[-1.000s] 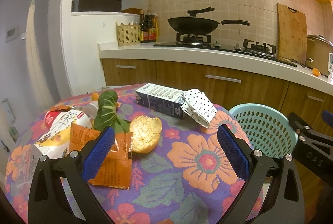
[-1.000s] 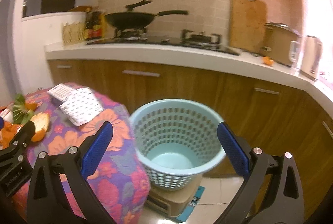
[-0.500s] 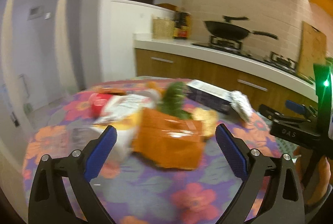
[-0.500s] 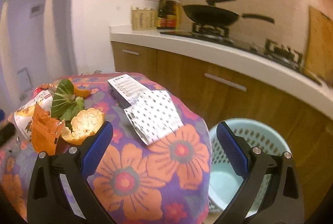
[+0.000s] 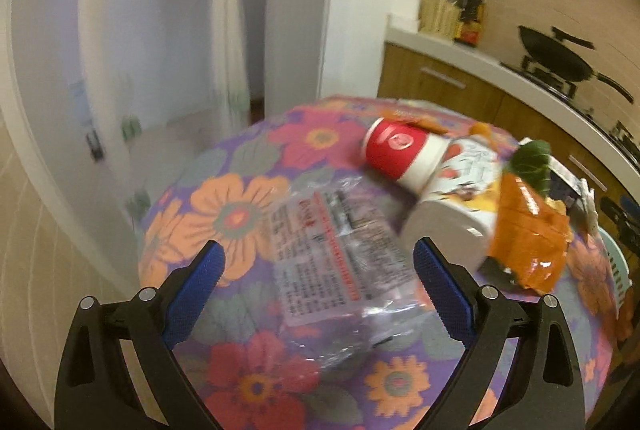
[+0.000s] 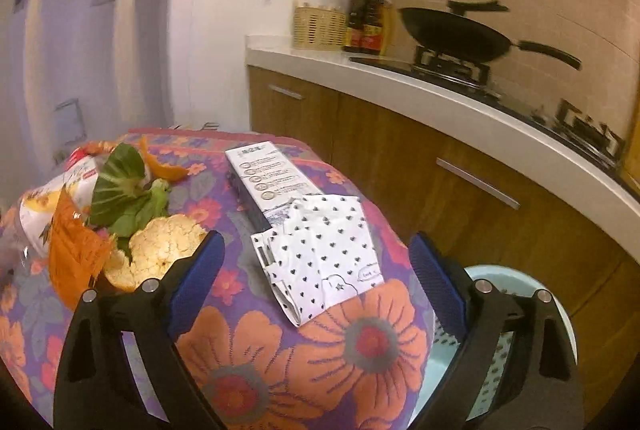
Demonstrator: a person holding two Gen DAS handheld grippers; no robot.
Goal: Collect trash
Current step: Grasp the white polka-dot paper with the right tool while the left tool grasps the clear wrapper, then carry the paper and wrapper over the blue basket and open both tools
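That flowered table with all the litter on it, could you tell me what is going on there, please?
A person with a gripper in each hand is clearing trash off the table. The left gripper is open over a clear plastic wrapper; the right gripper is open over a polka-dot paper bag. Nothing is picked up yet. A paper cup, an orange wrapper and peel wait; the blue basket stands beside the table.

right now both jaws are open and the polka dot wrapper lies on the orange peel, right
Not quite. In the right wrist view the polka dot wrapper lies against the carton, apart from the orange peel. Both jaws are open, as you said.
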